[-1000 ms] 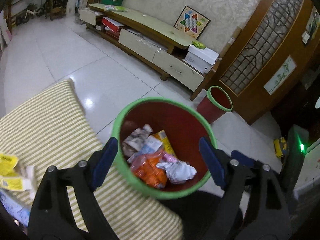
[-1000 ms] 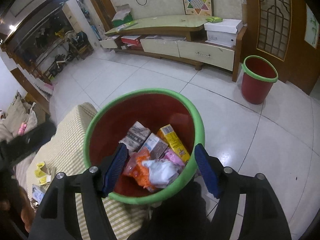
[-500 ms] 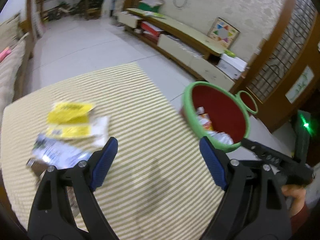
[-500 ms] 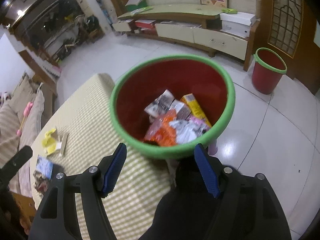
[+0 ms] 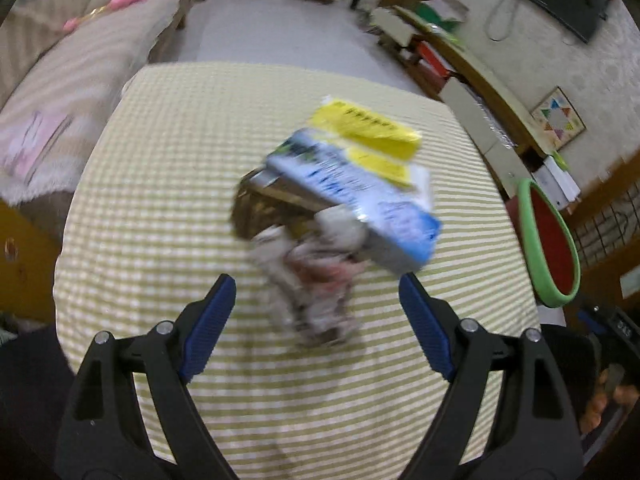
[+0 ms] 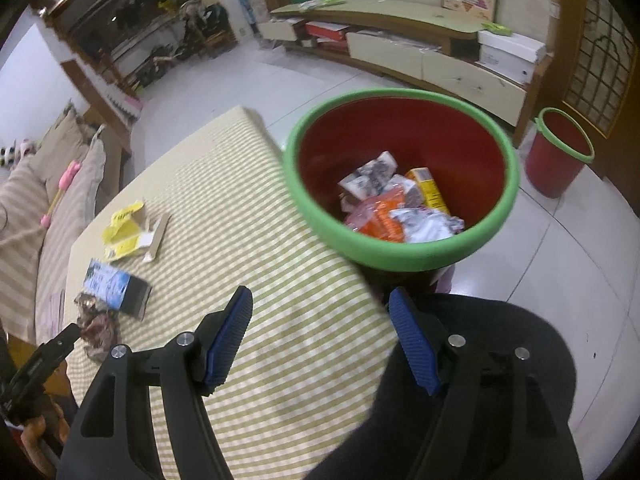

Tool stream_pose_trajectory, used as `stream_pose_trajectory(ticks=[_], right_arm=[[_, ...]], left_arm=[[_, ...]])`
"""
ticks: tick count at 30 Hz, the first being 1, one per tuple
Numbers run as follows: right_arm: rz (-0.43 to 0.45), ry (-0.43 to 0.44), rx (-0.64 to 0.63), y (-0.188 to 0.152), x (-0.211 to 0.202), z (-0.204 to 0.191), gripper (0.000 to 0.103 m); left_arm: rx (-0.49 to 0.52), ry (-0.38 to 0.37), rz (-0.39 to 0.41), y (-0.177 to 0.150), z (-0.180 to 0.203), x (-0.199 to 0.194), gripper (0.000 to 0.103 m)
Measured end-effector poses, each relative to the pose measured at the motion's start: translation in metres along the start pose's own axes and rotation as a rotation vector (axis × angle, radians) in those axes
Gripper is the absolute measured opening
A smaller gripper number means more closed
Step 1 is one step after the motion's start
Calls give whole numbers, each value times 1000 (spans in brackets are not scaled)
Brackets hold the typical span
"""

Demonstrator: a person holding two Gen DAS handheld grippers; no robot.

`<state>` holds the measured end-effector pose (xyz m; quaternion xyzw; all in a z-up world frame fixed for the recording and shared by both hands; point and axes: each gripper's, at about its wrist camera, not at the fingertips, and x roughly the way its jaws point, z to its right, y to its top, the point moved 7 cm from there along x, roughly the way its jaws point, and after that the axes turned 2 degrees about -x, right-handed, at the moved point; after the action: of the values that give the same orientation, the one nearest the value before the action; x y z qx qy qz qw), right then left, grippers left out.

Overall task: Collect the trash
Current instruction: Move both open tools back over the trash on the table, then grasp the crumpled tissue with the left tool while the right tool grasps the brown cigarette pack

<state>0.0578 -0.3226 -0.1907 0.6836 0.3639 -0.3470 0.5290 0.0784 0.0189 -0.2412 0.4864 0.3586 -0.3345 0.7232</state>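
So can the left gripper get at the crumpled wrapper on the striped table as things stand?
Probably yes. The left gripper is open and empty, with the crumpled wrapper lying just ahead of it on the striped table. The blue-and-white box sits behind, not in the way.

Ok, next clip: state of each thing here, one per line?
Left gripper: open, empty, above the crumpled wrapper.
Right gripper: open, empty.
Green-rimmed red plastic bin: upright, partly filled with trash.
Second red bin on the floor: upright, contents not visible.
Torn yellow carton: flattened, on the striped cloth.
Blue-and-white box: lying flat on the cloth.
Crumpled wrapper: lying beside the box.
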Motion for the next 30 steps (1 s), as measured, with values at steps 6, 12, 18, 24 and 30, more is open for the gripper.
stream_pose_trajectory(ticks=[6, 12, 18, 24, 30], right_arm=[[-8, 18, -75, -4, 0, -33, 69], [-21, 33, -136, -9, 0, -59, 69], [-20, 64, -215, -3, 0, -90, 69], [-35, 120, -357, 5, 10, -144, 71], [-72, 158, -513, -2, 36, -199, 72]], left_arm=[[-24, -2, -23, -2, -16, 17, 81], [-29, -88, -63, 1, -11, 34, 67], [-5, -145, -42, -8, -8, 16, 36], [7, -120, -6, -17, -28, -14, 36], [-90, -89, -28, -35, -69, -15, 36]])
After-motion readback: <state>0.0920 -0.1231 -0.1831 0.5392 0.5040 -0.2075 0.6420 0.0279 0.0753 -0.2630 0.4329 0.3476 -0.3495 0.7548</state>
